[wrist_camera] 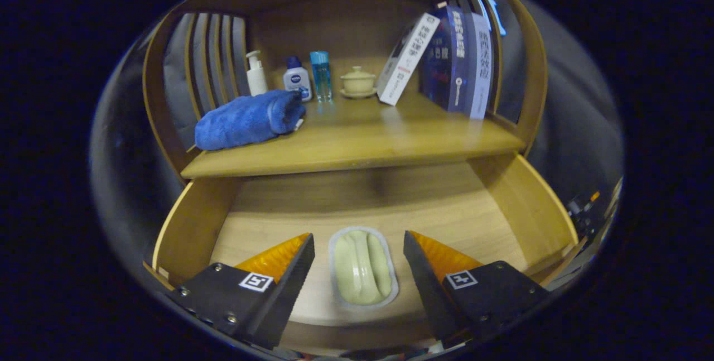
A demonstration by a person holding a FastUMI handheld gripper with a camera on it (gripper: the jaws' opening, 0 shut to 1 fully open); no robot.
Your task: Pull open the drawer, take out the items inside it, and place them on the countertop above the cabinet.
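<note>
Drawer (505, 205): stood pulled open below the countertop (357, 138), its wooden floor bare apart from one item near its front.
Item in drawer: a pale green oval dish (362, 267) with a raised ridge along its middle lay flat between the fingers, touching neither.
Gripper (360, 263): its fingers were spread wide, one on each side of the dish, holding nothing.
Step in hand: judged to be the grasp of the dish. To do it well, the fingers should drop until their tips are level with the rim, stay centred on the dish, and close across its narrow width, then lift straight up to clear the drawer's front wall.
Risk: the dish looked shallow and smooth, so a high pinch could slip off.
Countertop: already carried a blue towel (248, 120) at left, three small bottles (295, 75) and a lidded cup (357, 82) at the far side, and leaning books (446, 59) at right; the near middle looked free.
Hard to make out: the drawer's far part lay in shadow under the countertop, so whether anything more sat there could not be told. Whether the dish was a lid or a tray was unclear.
</note>
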